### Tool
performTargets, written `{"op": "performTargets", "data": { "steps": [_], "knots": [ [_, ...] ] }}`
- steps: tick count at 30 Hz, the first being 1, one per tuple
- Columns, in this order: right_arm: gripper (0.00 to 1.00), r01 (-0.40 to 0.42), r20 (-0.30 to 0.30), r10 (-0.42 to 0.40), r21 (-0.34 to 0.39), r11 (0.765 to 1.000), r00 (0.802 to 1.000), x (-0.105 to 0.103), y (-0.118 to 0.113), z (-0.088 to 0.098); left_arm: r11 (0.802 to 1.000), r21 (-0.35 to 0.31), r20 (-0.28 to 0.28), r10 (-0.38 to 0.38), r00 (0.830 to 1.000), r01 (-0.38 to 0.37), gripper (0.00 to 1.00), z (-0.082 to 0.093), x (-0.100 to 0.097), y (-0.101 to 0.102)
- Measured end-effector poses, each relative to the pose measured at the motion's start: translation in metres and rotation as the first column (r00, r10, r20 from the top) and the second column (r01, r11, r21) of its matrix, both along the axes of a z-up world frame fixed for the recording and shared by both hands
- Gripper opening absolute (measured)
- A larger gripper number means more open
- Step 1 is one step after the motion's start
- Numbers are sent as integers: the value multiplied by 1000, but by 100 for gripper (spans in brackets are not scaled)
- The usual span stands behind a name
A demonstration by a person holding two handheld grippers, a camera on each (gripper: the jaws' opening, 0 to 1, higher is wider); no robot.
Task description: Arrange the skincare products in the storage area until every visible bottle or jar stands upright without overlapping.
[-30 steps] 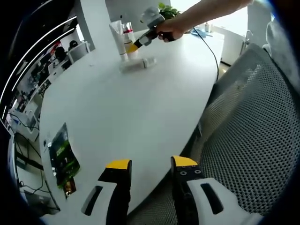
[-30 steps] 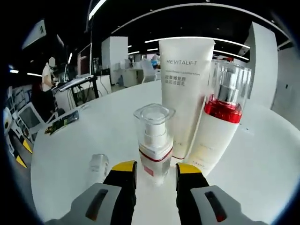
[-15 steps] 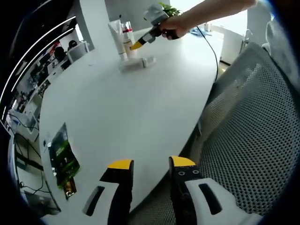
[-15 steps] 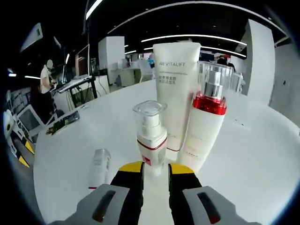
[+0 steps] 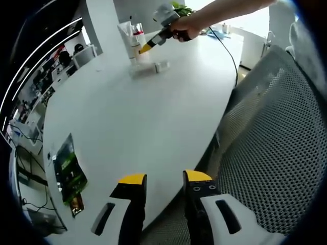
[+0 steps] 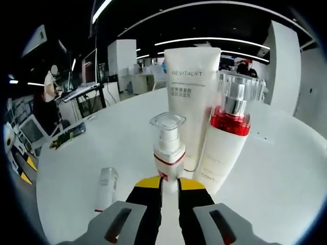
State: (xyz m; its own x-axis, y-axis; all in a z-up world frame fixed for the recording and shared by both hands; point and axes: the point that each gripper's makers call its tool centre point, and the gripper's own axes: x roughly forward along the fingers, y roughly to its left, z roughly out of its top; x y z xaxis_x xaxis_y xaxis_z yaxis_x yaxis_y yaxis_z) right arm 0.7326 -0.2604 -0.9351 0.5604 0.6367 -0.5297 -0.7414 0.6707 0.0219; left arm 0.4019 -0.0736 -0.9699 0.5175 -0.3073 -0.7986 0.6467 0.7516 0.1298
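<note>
Right gripper (image 6: 168, 185) jaws nearly closed, narrow gap, nothing between them, tips just in front of the pump bottle (image 6: 168, 148). Pump bottle upright on the desk (image 6: 286, 168), clear cap on. Behind it the tube (image 6: 190, 102) stands upright, the red-collared bottle (image 6: 229, 138) upright just beside it, touching or nearly so. Small bottle (image 6: 106, 189) lies on its side near the pump bottle. Left gripper (image 5: 159, 179) open and empty, hanging over the desk's near edge beside a mesh chair (image 5: 271, 148). In the left gripper view the products cluster at the far end. Packet (image 5: 68, 171) near the desk's left edge.
</note>
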Motion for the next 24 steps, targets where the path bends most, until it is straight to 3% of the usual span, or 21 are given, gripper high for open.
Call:
{"op": "performTargets", "data": {
  "steps": [11, 17, 19, 20, 22, 24],
  "knots": [
    [7, 8, -12, -8, 1, 1000, 1000, 4, -3, -1, 1000, 1, 4, 2, 1000, -2, 24, 1, 1, 0],
    [15, 4, -92, -4, 2, 1000, 996, -22, -1, -11, 1000, 2, 5, 5, 1000, -5, 24, 1, 1, 1],
    [20, 10, -141, -2, 60, 998, 990, -34, 4, -11, 1000, 3, 6, 5, 1000, -5, 24, 1, 1, 1],
    [23, 27, -188, -1, 136, 990, 982, -42, 10, -7, 1000, 4, 6, 5, 1000, -5, 24, 1, 1, 1],
    [31, 39, -235, 13, 216, 976, 972, -53, 16, -3, 1000, 3, 7, 6, 1000, -6, 24, 1, 1, 1],
    [39, 26, -257, 34, 226, 974, 966, -65, 19, -6, 1000, 4, 11, 10, 1000, -10, 24, 1, 2, 2]
  ]
}}
